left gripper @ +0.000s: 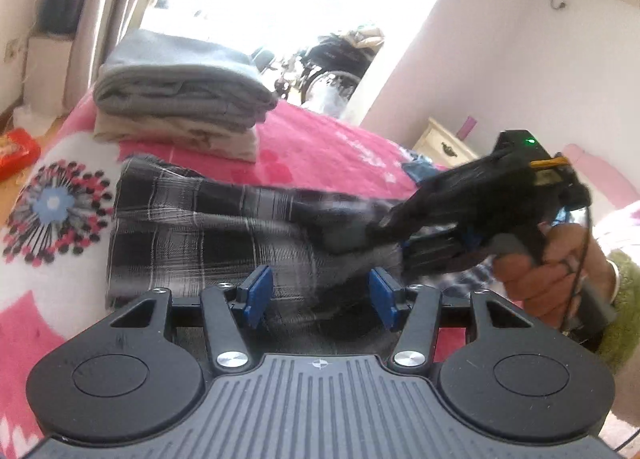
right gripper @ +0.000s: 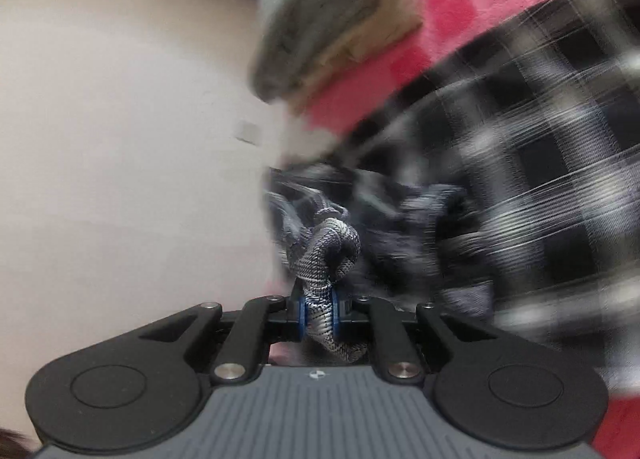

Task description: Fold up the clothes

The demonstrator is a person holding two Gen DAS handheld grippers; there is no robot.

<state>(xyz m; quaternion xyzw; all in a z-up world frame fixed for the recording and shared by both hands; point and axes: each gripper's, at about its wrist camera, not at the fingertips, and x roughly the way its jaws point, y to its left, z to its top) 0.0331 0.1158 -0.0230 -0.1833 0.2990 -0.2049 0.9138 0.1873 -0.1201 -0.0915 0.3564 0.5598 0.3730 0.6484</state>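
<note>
Progress looks partial to us: 2 folded garments point(left gripper: 180, 99) already sit stacked at the upper left of the left view, on the pink blanket point(left gripper: 328, 147). We are now working the plaid shirt point(left gripper: 208, 235), which lies rumpled across the middle of that view. Our right gripper point(right gripper: 319, 311) is clenched on a bunched fold of it, low in the centre of the right view. Our left gripper point(left gripper: 318, 295) stands released, pads clear of the cloth. Folding this shirt and stacking it remain, we judge.
</note>
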